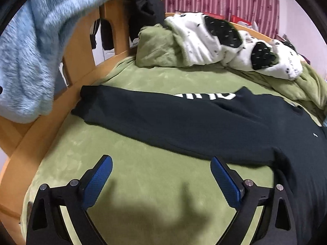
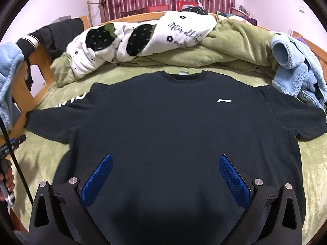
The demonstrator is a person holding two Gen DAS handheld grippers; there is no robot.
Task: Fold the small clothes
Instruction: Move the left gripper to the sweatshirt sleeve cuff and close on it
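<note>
A dark navy T-shirt (image 2: 163, 122) lies spread flat, front up, on the green bed cover (image 2: 310, 173), collar toward the far side, a small white logo on its chest. Its left sleeve (image 1: 126, 110), with white lettering, stretches toward the wooden bed rail. My left gripper (image 1: 161, 163) hovers open over bare green cover just short of the shirt's near edge, nothing between its blue pads. Above the shirt's lower middle my right gripper (image 2: 165, 161) is open too, its jaws wide and holding nothing. The left gripper's handle and a hand (image 2: 8, 175) show at the left edge of the right wrist view.
A crumpled white-and-black patterned blanket (image 2: 143, 38) and green bedding (image 2: 235, 42) are heaped at the far side. Light blue fleece (image 1: 30, 47) hangs over the wooden bed rail (image 1: 81, 57) on the left; more blue fleece (image 2: 296, 71) lies at the right. Dark clothes (image 1: 147, 10) drape the headboard.
</note>
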